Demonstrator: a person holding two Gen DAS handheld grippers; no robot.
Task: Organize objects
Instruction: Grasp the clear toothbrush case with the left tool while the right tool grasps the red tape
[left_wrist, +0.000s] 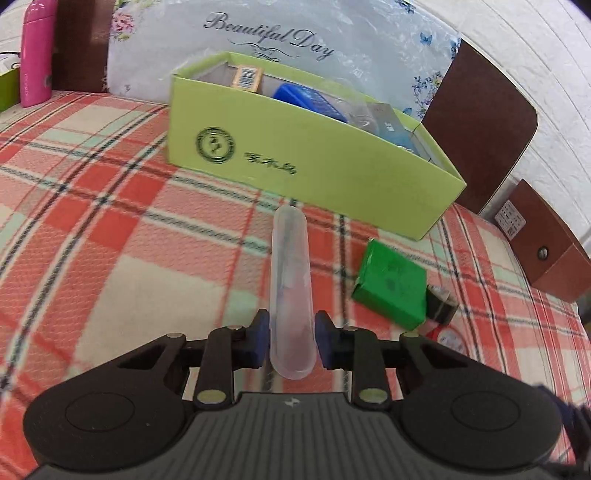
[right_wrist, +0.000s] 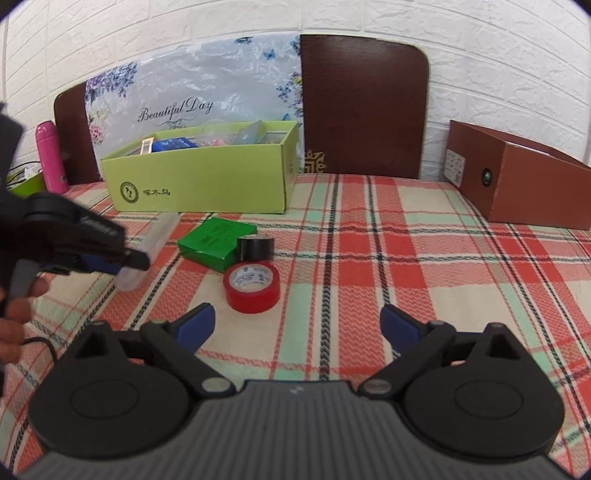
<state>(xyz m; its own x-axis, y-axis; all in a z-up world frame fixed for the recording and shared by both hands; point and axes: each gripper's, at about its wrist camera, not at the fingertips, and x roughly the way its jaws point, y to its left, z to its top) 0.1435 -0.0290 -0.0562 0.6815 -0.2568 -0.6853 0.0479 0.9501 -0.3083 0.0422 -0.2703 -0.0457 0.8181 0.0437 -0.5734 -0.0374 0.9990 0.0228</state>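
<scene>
Two grippers are in play, and I am working the left gripper (left_wrist: 290, 338) first: its blue fingers (left_wrist: 258, 339) are clenching the near end of a translucent plastic case (left_wrist: 290, 284), gripping it across its width so the rest projects freely ahead. The case's long axis is running straight away from the gripper, its rounded far tip pointing at the front wall of the green box (left_wrist: 295, 155), which already holds several items. I judge I am holding it this way so it can go over the wall and in lengthwise. From the right wrist view the case (right_wrist: 155, 240) seems to be sitting low over the plaid cloth (right_wrist: 369, 258); I cannot tell whether it is touching. My right gripper (right_wrist: 297, 325) is hanging released, fingers wide apart, near the red tape roll (right_wrist: 252, 286), black tape roll (right_wrist: 255, 249) and small green packet (right_wrist: 214, 242).
</scene>
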